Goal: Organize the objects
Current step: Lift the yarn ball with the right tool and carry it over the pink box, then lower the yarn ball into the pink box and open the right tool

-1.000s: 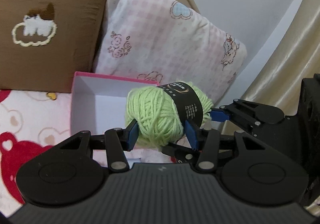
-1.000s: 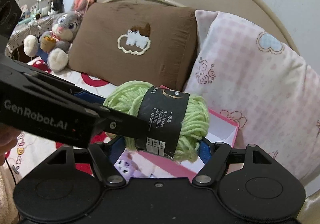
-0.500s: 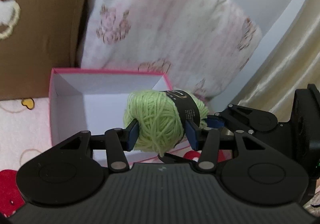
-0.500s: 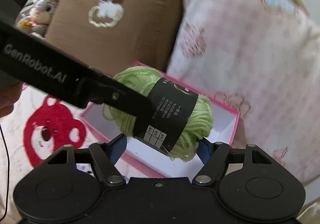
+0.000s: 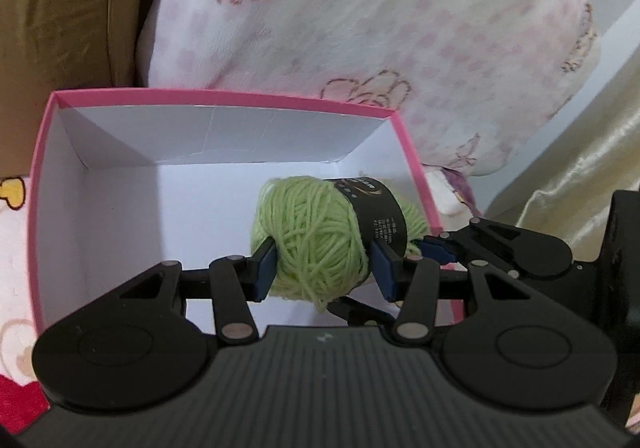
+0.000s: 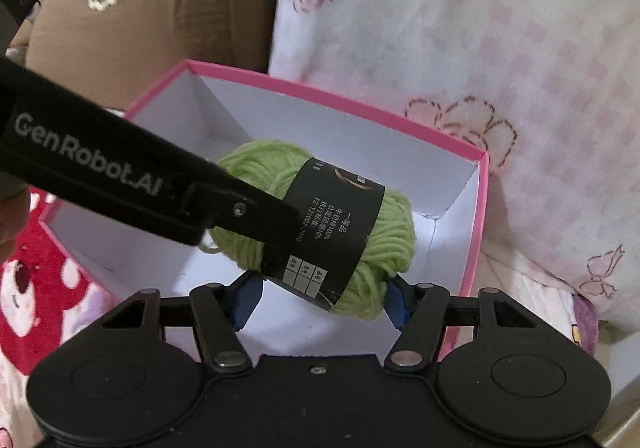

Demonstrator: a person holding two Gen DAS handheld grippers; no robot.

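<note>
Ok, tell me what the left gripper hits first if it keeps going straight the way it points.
Probably the white floor of the pink box. The left gripper, shut on the green yarn ball, points down into the open box, so the yarn would likely touch the floor first. How far above the floor it hangs is unclear.

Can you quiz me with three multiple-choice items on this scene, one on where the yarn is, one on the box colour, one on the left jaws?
1. Where is the green yarn ball?
A. Over the open box
B. On the brown pillow
C. Under the blanket

2. What colour is the box rim?
A. Blue
B. Pink
C. Yellow

3. What state is the left gripper in?
A. Empty, wide open
B. Out of view
C. Shut on the yarn ball

Answers: 1 A, the white box interior shows behind and below the ball. 2 B, the edge is pink around white walls. 3 C, both blue pads press into the yarn.
</note>
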